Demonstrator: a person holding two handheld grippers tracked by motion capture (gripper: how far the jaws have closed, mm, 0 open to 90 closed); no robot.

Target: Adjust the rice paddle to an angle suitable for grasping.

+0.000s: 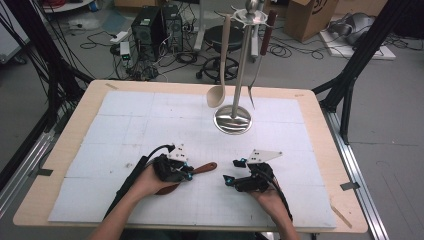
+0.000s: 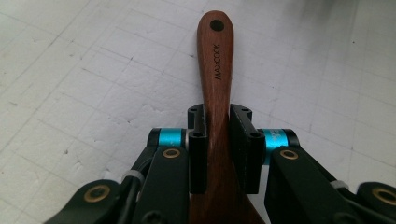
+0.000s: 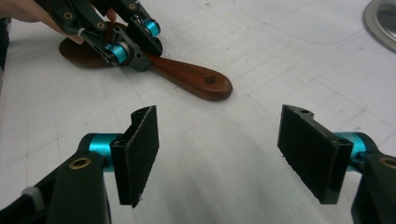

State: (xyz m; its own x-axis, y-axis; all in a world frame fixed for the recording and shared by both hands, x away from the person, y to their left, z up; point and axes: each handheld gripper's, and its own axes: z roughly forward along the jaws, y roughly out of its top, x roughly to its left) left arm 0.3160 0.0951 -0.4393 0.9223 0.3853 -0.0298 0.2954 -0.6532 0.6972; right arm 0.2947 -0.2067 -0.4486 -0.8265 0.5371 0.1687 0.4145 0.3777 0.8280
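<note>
Reddish-brown wooden spoon [image 2: 216,88], smooth, satin sheen. Matt black plastic left gripper [image 2: 218,140], rough pads [image 3: 142,154]. White paper mat [image 1: 150,130], scuffed. Far: glossy metal stand [image 1: 233,119]; pale wooden table [image 1: 60,150].

Right gripper [image 3: 217,156] with jaws spread wide over white gridded mat [image 3: 261,60], nothing between them, beyond it left gripper [image 3: 128,39] clamped on wooden spatula [image 3: 187,74] lying flat, silver stand base [image 3: 385,21] at top right corner
</note>
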